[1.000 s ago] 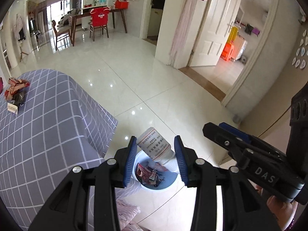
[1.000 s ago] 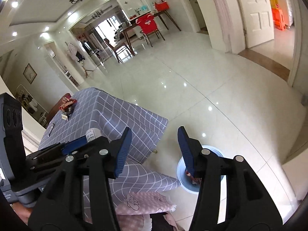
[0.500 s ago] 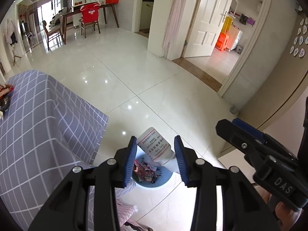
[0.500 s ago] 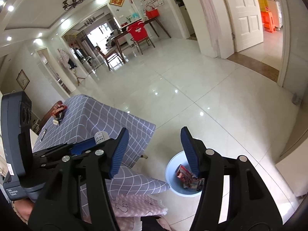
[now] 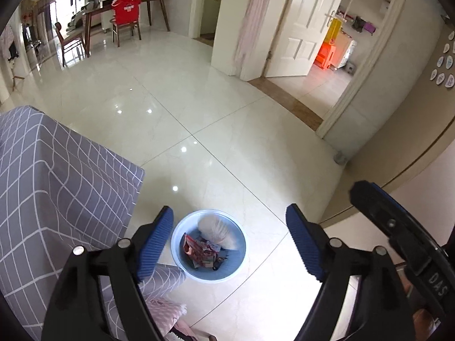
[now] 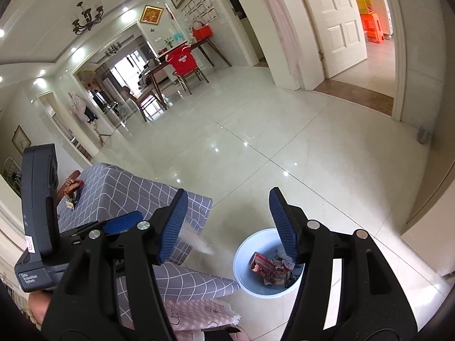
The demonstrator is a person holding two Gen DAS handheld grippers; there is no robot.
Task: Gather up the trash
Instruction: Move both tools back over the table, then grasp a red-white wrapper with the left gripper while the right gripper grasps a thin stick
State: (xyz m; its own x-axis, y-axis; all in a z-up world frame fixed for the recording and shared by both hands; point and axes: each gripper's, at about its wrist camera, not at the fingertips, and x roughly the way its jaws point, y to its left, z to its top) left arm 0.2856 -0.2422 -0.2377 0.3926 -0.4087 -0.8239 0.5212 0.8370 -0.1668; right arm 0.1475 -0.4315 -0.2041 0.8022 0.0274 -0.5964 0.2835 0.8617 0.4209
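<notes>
Above a glossy white tile floor [image 5: 233,130], the left gripper [image 5: 229,241] hangs with its blue pads spread wide, having just sprung open, and nothing sits between them. Directly below, a pale blue bin [image 5: 209,245] stands on the floor beside the corner of a desk [image 5: 57,187] draped in grey checked cloth. A white bottle [image 5: 217,231], blurred in the left wrist view, shows inside the bin's far rim, above red snack wrappers [image 5: 199,251] heaped at the bottom.

The right gripper [image 6: 227,223] is held beside it, jaws partly apart and just now widening, empty. From this side the bin [image 6: 264,289] appears under the right-hand pad, with the wrappers [image 6: 270,267] in plain sight, and a pale smear between the left-hand pad and the bin's rim is too blurred to identify. More litter [image 6: 72,190] lies on the far end of the desk [image 6: 136,190], well apart from the bin. A pink patterned cloth [image 6: 196,315] hangs below the grey one at the desk's near edge.

In the background stand a red-backed chair [image 5: 126,14] at a dining table and an open white door [image 5: 301,25].
</notes>
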